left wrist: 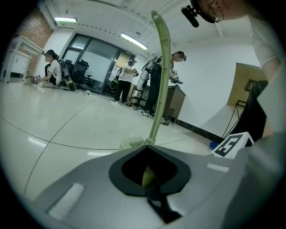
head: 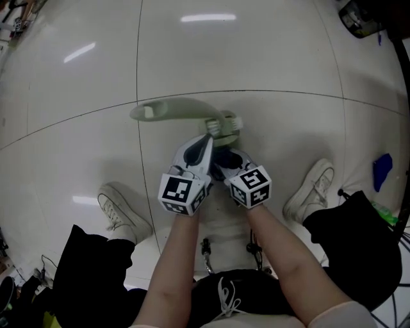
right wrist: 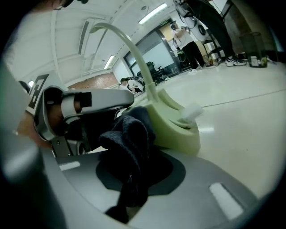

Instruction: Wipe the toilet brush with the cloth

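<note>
A pale green toilet brush lies across the floor in the head view, its long handle to the left and its white-bristled head to the right. My left gripper is shut on the brush near the head; in the left gripper view the green handle rises out of its jaws. Just to its right, my right gripper is shut on a dark blue cloth. In the right gripper view the cloth bunches up against the green brush head and its bristles.
The person's white shoes stand on the glossy tiled floor on either side of the arms. A blue object lies at the right, with black gear at the top right. Several people stand far off.
</note>
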`<move>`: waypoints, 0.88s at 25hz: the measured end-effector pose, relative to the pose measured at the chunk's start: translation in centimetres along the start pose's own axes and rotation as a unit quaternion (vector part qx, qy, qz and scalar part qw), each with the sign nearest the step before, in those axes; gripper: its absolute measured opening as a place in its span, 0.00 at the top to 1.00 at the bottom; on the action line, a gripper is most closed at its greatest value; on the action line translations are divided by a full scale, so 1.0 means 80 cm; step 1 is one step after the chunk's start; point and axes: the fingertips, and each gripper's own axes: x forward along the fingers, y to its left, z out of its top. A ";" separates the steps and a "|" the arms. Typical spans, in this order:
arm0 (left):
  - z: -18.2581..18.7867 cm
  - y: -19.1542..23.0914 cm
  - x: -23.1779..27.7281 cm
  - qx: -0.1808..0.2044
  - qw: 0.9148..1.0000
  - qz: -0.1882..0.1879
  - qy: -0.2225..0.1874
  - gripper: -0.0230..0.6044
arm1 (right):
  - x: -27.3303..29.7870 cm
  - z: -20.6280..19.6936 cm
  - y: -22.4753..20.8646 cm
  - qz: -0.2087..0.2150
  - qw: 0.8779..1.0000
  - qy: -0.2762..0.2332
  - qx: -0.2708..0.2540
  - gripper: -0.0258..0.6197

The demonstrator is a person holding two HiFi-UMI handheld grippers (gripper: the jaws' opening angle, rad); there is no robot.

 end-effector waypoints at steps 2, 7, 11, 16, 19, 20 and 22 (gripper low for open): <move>-0.001 -0.001 -0.001 0.006 1.000 -0.004 0.002 0.95 | -0.003 -0.004 -0.011 -0.007 1.000 0.003 0.027 0.84; -0.003 -0.003 0.002 0.020 1.000 -0.012 0.016 0.95 | -0.014 -0.009 -0.038 -0.035 0.997 0.013 0.070 0.82; -0.003 -0.002 0.002 0.011 1.000 -0.011 0.015 0.95 | -0.031 -0.013 -0.067 -0.069 0.993 0.017 0.096 0.82; -0.004 -0.002 0.002 0.006 1.000 -0.014 0.012 0.95 | -0.067 -0.009 -0.127 -0.143 0.979 -0.004 0.143 0.85; -0.003 0.000 0.001 0.004 1.000 -0.014 0.007 0.95 | -0.085 0.008 -0.169 -0.175 0.970 -0.029 0.164 0.85; -0.002 0.000 0.002 0.004 1.000 -0.014 0.005 0.95 | -0.086 0.019 -0.180 -0.175 0.971 -0.035 0.161 0.85; 0.000 0.000 0.002 0.004 1.000 -0.016 0.004 0.95 | -0.075 0.047 -0.189 -0.146 0.977 -0.045 0.148 0.85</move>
